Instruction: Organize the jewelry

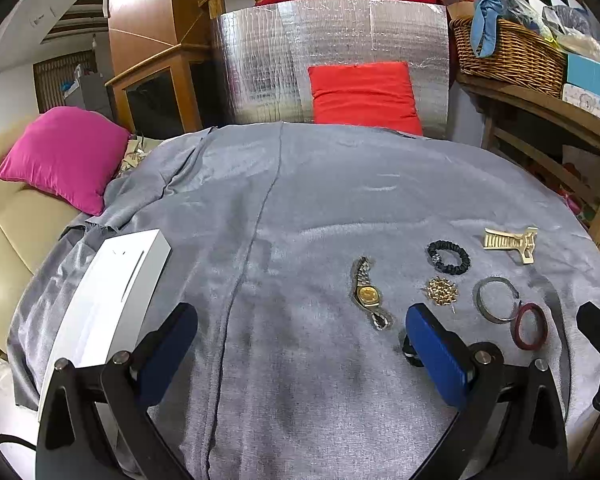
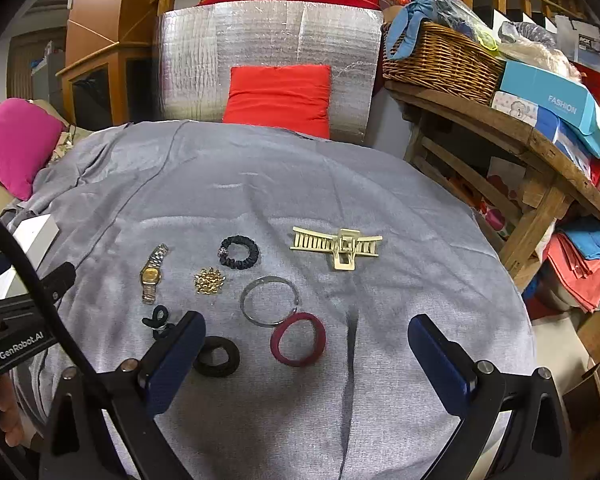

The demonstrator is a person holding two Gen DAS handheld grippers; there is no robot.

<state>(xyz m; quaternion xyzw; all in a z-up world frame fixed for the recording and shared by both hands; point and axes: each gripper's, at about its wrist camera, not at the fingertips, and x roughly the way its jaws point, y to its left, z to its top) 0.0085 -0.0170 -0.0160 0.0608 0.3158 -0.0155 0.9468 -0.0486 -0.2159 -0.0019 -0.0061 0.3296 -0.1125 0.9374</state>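
Jewelry lies on a grey cloth [image 1: 300, 200]: a gold-faced watch [image 1: 367, 294] [image 2: 152, 274], a gold brooch [image 1: 441, 291] [image 2: 209, 280], a black scrunchie [image 1: 448, 256] [image 2: 239, 252], a cream hair claw [image 1: 512, 242] [image 2: 338, 246], a silver bangle [image 1: 494, 298] [image 2: 270, 300], a maroon band [image 1: 530, 326] [image 2: 298, 338], a black hair tie [image 2: 216, 356] and a small black loop [image 2: 158, 320]. A white box [image 1: 108, 300] [image 2: 36, 236] lies at the left. My left gripper [image 1: 300, 336] is open above the cloth, left of the watch. My right gripper [image 2: 306, 340] is open, with the maroon band between its fingers.
A pink pillow [image 1: 64, 156] sits at the far left, a red cushion [image 1: 364, 96] against a silver foil panel [image 1: 332, 64] at the back. A wicker basket [image 2: 440, 60] and boxes rest on a wooden shelf [image 2: 500, 128] to the right. A hand [image 2: 10, 412] holds the left gripper.
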